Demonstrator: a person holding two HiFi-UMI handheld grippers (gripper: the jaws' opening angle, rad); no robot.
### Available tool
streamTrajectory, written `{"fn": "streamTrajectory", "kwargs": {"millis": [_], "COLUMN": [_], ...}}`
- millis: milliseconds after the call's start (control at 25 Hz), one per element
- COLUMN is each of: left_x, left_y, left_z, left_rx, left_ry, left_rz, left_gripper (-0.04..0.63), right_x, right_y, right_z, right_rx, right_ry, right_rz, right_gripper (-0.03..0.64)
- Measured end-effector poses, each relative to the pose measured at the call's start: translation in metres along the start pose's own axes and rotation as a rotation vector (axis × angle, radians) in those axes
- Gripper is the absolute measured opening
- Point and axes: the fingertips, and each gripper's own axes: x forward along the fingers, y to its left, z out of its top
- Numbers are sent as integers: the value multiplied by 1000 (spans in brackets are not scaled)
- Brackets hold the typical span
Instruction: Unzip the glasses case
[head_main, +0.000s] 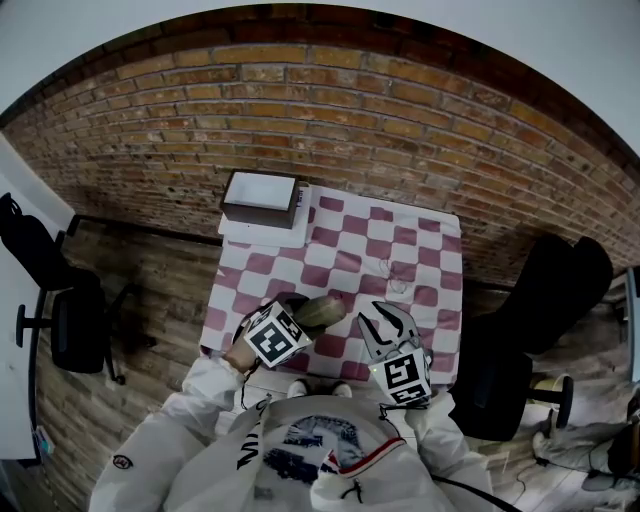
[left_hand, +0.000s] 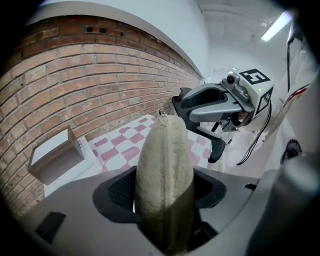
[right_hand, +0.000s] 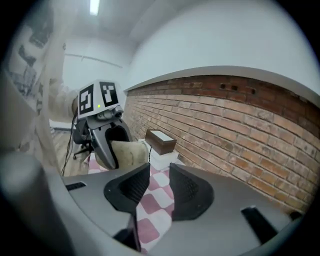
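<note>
Left tool (left_hand: 164, 189) pinches glasses case (left_hand: 165, 160) — rt tool (right_hand: 159, 176) jaws apart, clear beside.

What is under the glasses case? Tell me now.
The checked tablecloth lies below the glasses case, which the left hand-held gripper grips. The cloth covers the table itself.
</note>
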Motion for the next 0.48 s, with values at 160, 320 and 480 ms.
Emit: {"fn": "streamTrajectory", "kwargs": {"millis": [160,320,480], "left_x": [-2,-6,-11], "left_y": [-1,-3,-5], "left_z": [6,17,31], "left_rx": [-56,-146,-211], "left_ry": [-49,-128,-216], "left_rz": [29,41,68], "left_gripper": [290,290,290], "right_x": [-10,-21,-34], "right_y": [-10,-21,-33], "right_z": [-2,-11,-16], "right_rx": [130,209,261], "right_ry": [-31,-47,-80], "right_rz": [1,-13,-37], "right_gripper": [125,129,129]}}
